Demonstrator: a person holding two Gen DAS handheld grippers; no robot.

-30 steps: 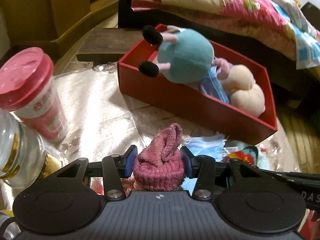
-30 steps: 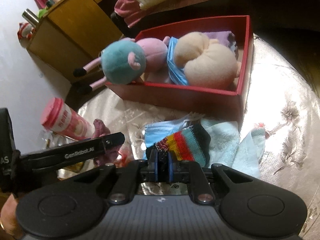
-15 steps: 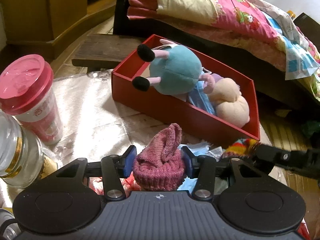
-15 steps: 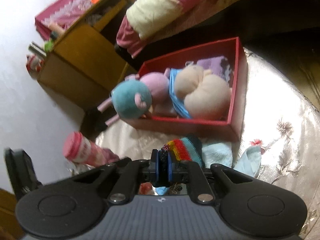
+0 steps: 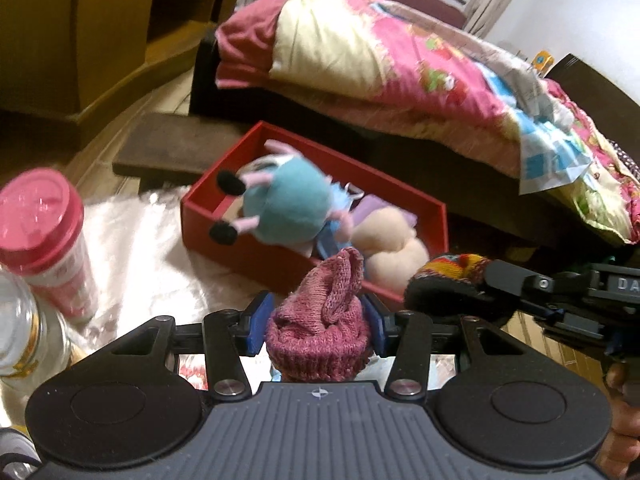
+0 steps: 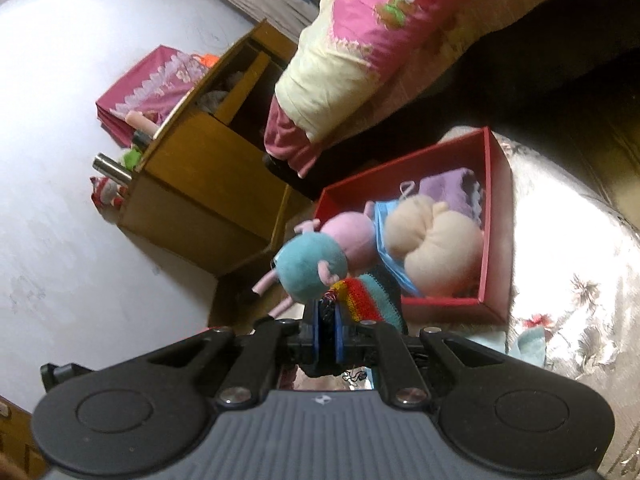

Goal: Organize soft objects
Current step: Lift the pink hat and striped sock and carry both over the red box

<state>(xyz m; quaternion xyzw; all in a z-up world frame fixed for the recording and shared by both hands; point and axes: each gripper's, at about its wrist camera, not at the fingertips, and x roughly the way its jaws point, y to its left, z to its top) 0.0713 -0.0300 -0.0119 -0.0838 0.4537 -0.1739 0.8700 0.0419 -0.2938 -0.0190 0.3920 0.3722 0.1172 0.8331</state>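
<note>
Gripping a pink knitted hat (image 5: 318, 336) between its blue pads (image 5: 256, 326), your left gripper (image 5: 316, 330) has its fingers set fairly wide around the bunched wool, which fills the gap and rises in a soft peak above them. Your right gripper (image 6: 327, 322) has its fingers pinched almost together on the edge of a rainbow-striped knit piece (image 6: 362, 300), with only a thin fold of yarn between the pads. From the left wrist view that same striped piece (image 5: 452, 278) hangs at the tip of the right tool, just beside the near right corner of the red box (image 5: 280, 258).

You have both knits held off the shiny floral tablecloth (image 6: 580, 280), in front of the box. The red box (image 6: 496, 240) sits on the cloth with its long side toward you. Inside it lie a teal and pink plush toy (image 6: 320, 260), whose black-tipped legs stick out over the left wall, a cream plush (image 6: 436, 244) touching it on the right, and a folded purple cloth (image 6: 452, 188) at the far end. A light blue towel (image 6: 528, 344) lies on the cloth near the box's right corner.

To your left stand a pink-lidded cup (image 5: 44, 236) and a glass jar (image 5: 20, 328), close together. Beyond the table lies a bed with a pink quilt (image 5: 400, 64).
</note>
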